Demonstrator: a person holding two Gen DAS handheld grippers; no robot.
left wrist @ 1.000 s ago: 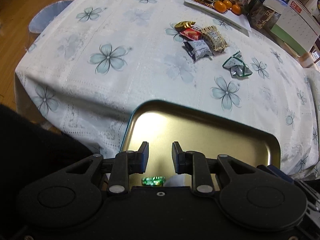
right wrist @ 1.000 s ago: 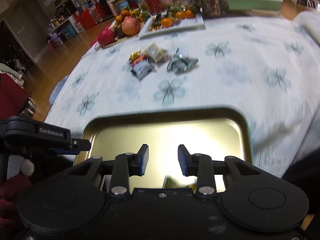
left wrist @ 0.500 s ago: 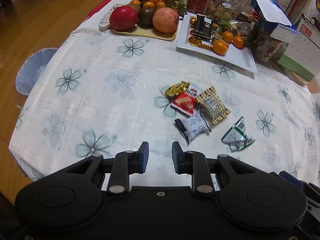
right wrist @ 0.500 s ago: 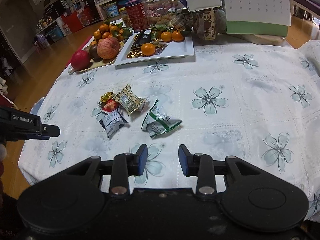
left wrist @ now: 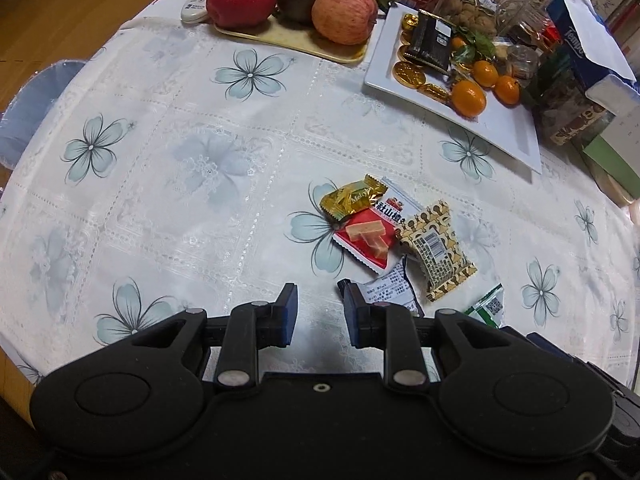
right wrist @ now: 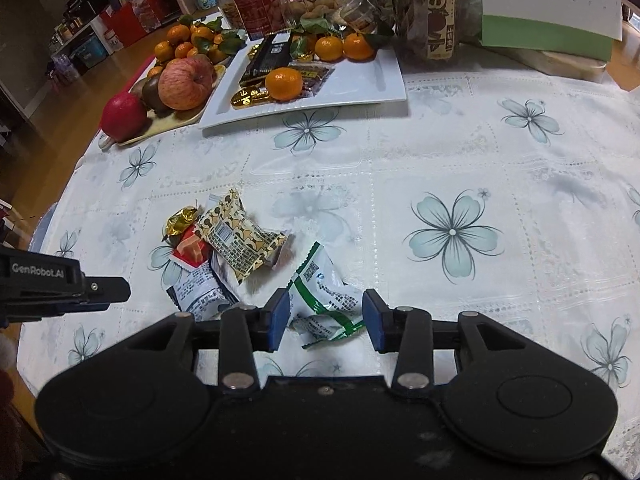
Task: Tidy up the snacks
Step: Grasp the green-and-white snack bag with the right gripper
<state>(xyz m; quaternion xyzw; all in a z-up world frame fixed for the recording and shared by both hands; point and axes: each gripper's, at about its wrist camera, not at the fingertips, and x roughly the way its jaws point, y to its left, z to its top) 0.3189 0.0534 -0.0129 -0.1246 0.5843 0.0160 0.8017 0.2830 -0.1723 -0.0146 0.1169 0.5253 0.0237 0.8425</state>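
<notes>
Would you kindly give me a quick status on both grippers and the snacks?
Left gripper open, empty, over bare cloth. Right gripper jaws just opening, green-and-white packet between them, not gripped. Snack pile beside it on the tablecloth. Nothing in the way.

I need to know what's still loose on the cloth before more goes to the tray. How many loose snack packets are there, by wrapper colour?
Gold candy wrapper: 1
Red-and-white packet: 1
Tan patterned packet: 1
Dark-and-white packet: 1
Green-and-white packet: 1
Total: 5
</notes>
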